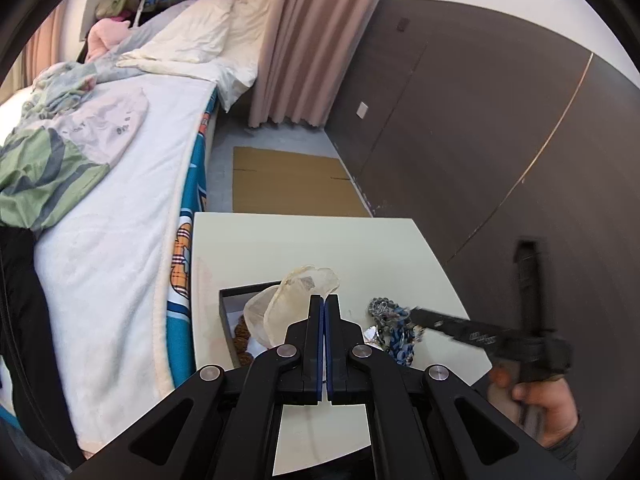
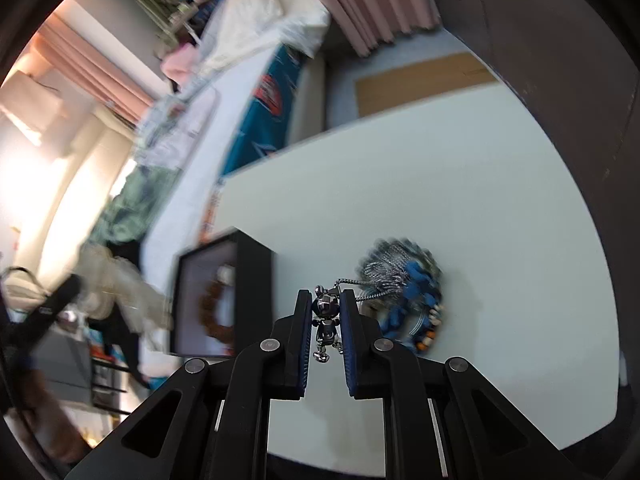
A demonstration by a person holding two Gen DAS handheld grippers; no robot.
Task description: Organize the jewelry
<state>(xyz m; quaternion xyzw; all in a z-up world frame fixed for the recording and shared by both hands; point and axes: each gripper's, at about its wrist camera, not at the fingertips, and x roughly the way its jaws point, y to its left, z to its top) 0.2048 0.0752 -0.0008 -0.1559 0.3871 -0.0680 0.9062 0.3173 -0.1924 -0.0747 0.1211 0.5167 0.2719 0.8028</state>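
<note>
Between my right tongs (image 2: 326,310) a silver pendant (image 2: 326,322) sits pinched, its chain (image 2: 360,294) trailing to the pile (image 2: 404,300); my left tongs (image 1: 324,300) clench a pouch (image 1: 296,304) over the surface (image 1: 320,248).

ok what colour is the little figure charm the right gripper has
Shiny silver, on a silver chain; the charm shows best in the right wrist view, between the right gripper pads.

Silver figure pendant (image 2: 326,320) on chain, upright between the right jaws, pads pressing its head. Tangled pile of silver chains and blue beads (image 2: 404,300) just beyond, right of those jaws.
</note>
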